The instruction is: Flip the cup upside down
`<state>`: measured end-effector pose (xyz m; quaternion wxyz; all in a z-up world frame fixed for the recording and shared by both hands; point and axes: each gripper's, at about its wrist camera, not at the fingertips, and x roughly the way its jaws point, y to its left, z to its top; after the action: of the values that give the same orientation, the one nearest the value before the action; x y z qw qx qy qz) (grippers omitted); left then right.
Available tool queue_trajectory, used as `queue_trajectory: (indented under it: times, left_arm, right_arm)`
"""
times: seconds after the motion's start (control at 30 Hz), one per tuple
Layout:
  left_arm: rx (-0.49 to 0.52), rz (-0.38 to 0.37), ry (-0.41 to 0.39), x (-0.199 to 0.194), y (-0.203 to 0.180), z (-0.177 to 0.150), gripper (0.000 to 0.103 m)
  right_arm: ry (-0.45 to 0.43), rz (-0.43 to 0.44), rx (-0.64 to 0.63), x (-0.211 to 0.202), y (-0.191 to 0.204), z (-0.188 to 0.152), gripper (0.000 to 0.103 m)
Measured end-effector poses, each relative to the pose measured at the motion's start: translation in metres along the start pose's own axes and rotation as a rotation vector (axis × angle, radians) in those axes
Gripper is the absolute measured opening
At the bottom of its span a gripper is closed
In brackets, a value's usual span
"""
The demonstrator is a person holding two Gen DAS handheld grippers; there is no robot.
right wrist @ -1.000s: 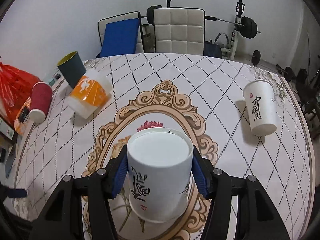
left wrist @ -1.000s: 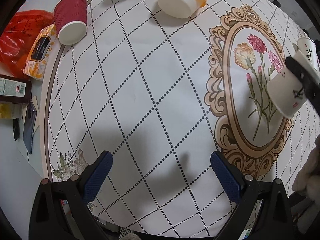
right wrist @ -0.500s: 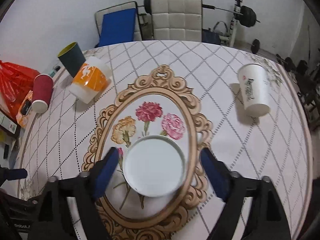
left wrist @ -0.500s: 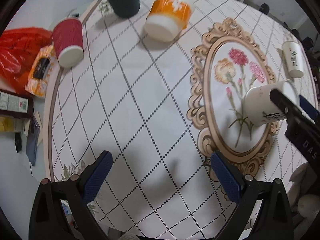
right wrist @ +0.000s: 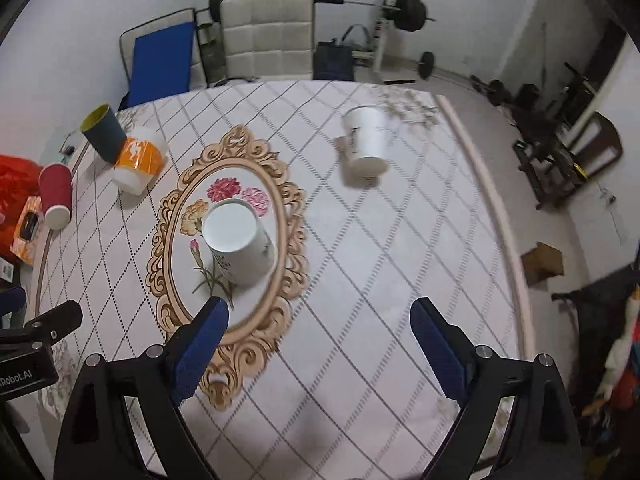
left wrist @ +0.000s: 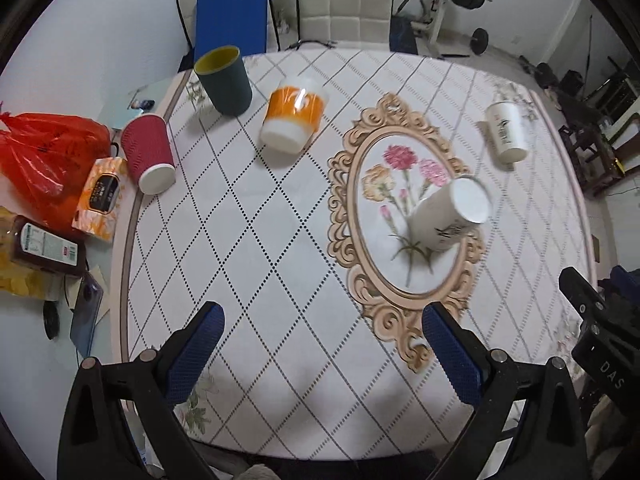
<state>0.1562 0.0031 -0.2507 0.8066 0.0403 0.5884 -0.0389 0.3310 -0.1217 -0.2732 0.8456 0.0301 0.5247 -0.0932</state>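
A white paper cup with black writing (left wrist: 450,216) (right wrist: 239,242) stands upside down on the floral oval of the tablecloth, its base up. My right gripper (right wrist: 320,328) is open and empty, pulled back near the table's front edge, the cup ahead and left of it. My left gripper (left wrist: 322,340) is open and empty over the front of the table, the cup ahead and to its right. The right gripper's body shows at the right edge of the left wrist view (left wrist: 596,328).
A second white cup (right wrist: 366,144) (left wrist: 505,132), an orange-and-white cup (left wrist: 292,114), a red cup (left wrist: 149,154) and a dark green cup (left wrist: 225,76) stand on the table (left wrist: 280,240). A red bag (left wrist: 44,152), tissue pack, bottle and phone lie left. Chairs stand behind.
My right gripper opened, let go of the white cup on the floral oval and drew back. My left gripper pulled back and tilted up, showing more of the room.
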Motion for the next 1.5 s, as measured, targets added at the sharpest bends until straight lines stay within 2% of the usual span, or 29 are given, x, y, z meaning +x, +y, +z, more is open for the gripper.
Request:
queue_trajectory:
  times: [0.17,0.6,0.8,1.17,1.5]
  left_arm:
    - [0.008,0.006,-0.074,-0.049,-0.009,-0.014,0.101]
    - [-0.003,0.026,-0.264,-0.19,-0.028,-0.07,0.101]
    - [-0.014,0.021,-0.31,-0.236,-0.029,-0.094,0.101]
    - [-0.023,0.026,-0.354,-0.284,-0.024,-0.134,0.101]
    - [-0.042,0.017,-0.364,-0.291,-0.015,-0.147,0.101]
  right_arm:
    - [-0.043,-0.009,0.014,-0.053,-0.015,-0.012,0.095]
    - [-0.191,0.08,-0.012,-0.215,-0.044,-0.049,0.095]
    - [-0.24,0.084,-0.019,-0.281,-0.052,-0.07,0.095]
    - [-0.315,0.096,-0.019,-0.363,-0.058,-0.101,0.095]
    - [-0.324,0.098,-0.026,-0.387,-0.053,-0.11,0.097]
